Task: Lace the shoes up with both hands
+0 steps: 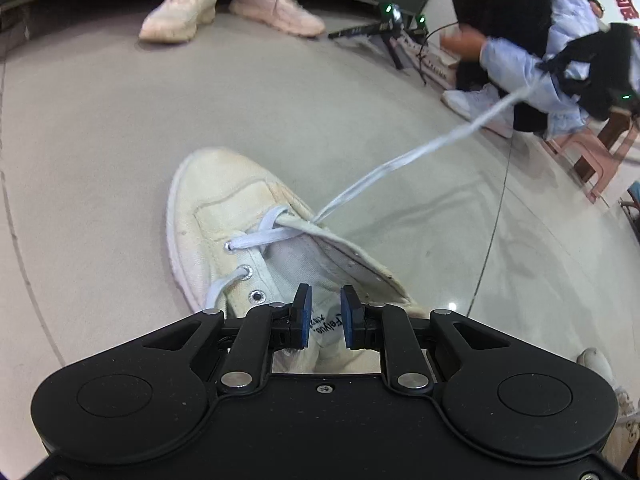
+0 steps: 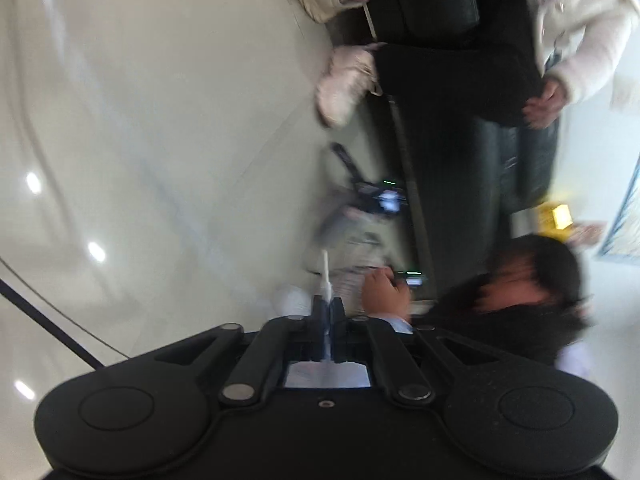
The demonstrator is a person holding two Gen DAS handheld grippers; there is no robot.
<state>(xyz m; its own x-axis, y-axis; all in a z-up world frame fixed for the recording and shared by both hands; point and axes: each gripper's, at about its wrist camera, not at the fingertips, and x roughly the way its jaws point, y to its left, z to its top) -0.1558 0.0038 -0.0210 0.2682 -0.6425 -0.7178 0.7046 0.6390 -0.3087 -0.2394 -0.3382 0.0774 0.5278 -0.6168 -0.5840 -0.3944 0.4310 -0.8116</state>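
A white canvas shoe (image 1: 224, 216) lies on the floor in the left wrist view, toe pointing away. A white lace (image 1: 400, 164) runs through its front eyelets and stretches taut up to the right, out to my right gripper (image 1: 600, 76). My left gripper (image 1: 326, 300) is open and empty, hovering over the shoe's tongue. In the right wrist view my right gripper (image 2: 329, 304) is shut on the lace, whose tip (image 2: 325, 268) sticks out past the pads. A short lace end (image 1: 216, 292) hangs from a left eyelet.
A person in white sneakers (image 1: 176, 8) sits at the back. Another person (image 1: 512, 16) crouches at the right beside a small tripod (image 1: 384, 28) and a cable (image 1: 492, 232). A pink stool (image 1: 596, 156) stands at the right. The right wrist view is blurred.
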